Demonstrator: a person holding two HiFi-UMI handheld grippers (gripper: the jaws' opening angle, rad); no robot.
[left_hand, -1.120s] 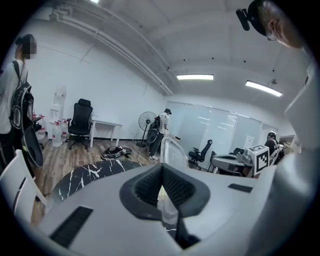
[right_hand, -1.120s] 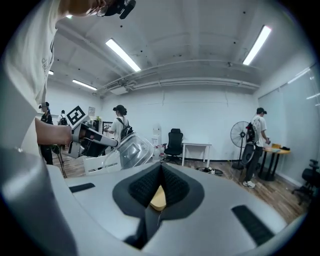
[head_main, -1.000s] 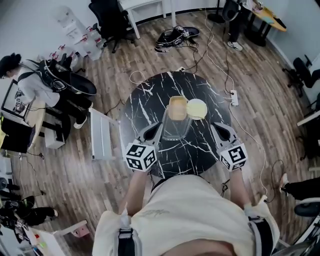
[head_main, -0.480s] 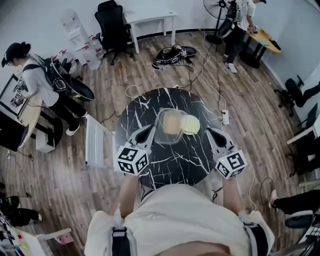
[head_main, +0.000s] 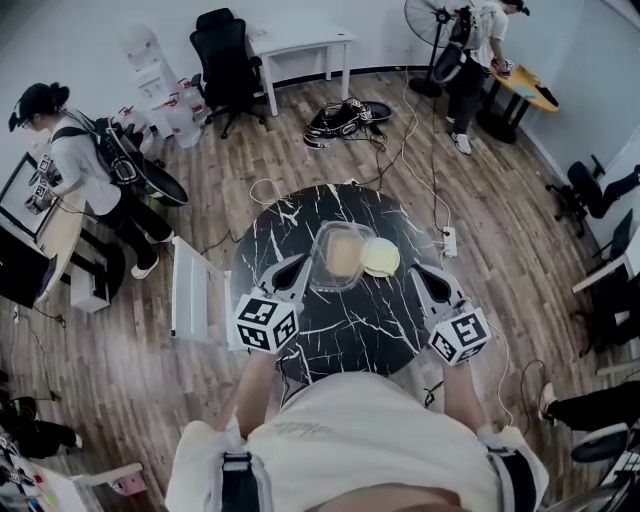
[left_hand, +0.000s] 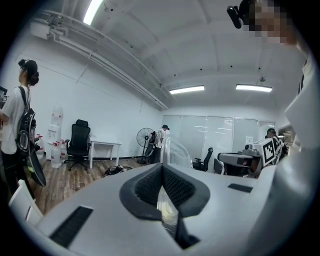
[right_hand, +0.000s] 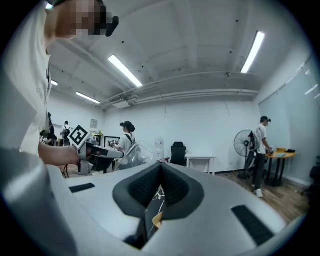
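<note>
Left tongs (head_main: 302, 263) are clamped on the edge of a clear plastic tub (head_main: 322, 264), held up just ahead of them over the black marble table (head_main: 300, 215). A tan block (head_main: 343, 252) shows through it; can't tell if it's inside or underneath. Just right of the tub, a pale yellow disc (head_main: 383, 258) sits ahead-left of the right tongs (head_main: 418, 275), which are open only a crack and grip nothing.
</note>
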